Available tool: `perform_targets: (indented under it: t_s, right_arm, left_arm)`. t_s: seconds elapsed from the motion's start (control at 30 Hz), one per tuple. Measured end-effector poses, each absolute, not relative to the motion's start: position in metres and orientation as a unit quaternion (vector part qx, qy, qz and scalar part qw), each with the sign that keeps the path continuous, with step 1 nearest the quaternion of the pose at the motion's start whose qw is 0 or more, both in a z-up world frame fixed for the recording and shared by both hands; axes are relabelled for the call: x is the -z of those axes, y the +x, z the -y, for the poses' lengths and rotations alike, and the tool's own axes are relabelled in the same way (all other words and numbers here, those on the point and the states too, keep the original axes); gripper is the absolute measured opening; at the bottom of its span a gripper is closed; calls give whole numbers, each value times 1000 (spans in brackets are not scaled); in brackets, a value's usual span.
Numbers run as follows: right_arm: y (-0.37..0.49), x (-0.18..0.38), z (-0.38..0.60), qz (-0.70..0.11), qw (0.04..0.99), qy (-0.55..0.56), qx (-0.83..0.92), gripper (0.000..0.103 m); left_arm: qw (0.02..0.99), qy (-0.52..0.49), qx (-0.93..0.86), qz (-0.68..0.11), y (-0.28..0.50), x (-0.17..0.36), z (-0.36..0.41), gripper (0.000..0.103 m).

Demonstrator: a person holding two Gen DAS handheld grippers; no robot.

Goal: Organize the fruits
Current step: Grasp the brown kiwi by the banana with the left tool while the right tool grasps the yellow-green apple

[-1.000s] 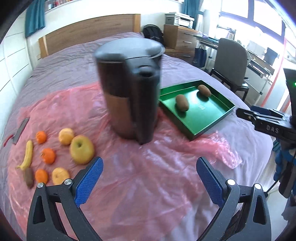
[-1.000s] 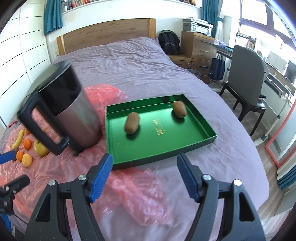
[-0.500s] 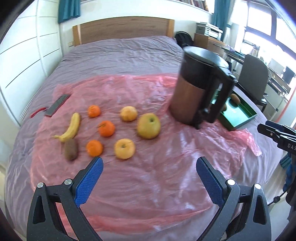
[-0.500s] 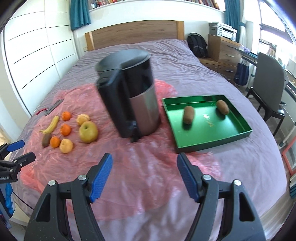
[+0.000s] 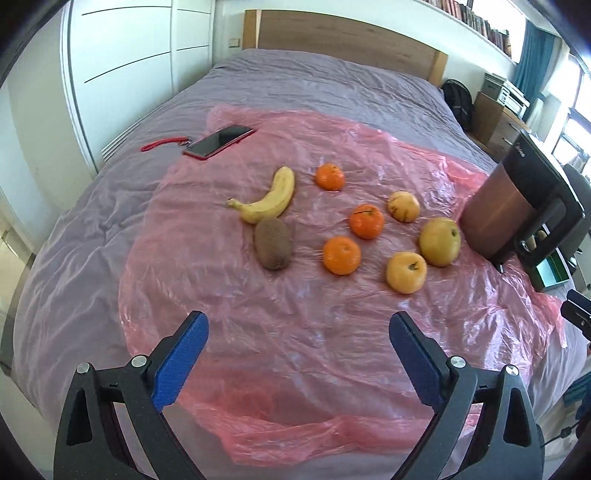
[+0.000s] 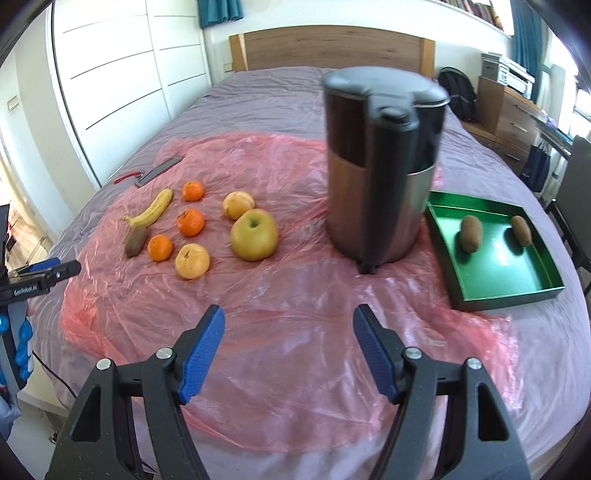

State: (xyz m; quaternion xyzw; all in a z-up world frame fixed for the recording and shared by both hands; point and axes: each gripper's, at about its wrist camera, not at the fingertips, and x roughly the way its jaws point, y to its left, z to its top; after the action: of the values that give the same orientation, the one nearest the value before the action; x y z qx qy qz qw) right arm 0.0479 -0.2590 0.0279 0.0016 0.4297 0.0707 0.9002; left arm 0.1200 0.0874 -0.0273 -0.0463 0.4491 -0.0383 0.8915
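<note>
One kiwi (image 5: 273,243) remains loose; the closing, empty left hand-held gripper (image 5: 297,354) should be centred over it, while the right hand-held gripper (image 6: 289,349) is held open and empty.

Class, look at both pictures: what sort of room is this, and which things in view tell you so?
Most likely a bedroom that doubles as a study: a bed with a wooden headboard, white wardrobe doors, and drawers beside it.

Daylight fell across a bed (image 6: 280,92) with a grey-purple cover and a wooden headboard (image 6: 328,46). White wardrobe doors (image 6: 110,74) lined one wall (teal curtains (image 6: 219,11) hung above), while a wooden dresser (image 6: 506,110) stood beside bright windows (image 5: 576,122).
</note>
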Motion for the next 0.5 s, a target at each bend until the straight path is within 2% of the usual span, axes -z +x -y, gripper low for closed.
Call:
perform_targets:
  t_s: [0.07,0.5]
  right_arm:
    - [55,-20,251,-436,896,-2,-81,86]
    - [137,22,205,-449,884,-9,-130,86]
  left_arm:
    - [888,-55,28,-455,126,34,-98,86]
    - [869,-87,9,-486,193,68,-116,86]
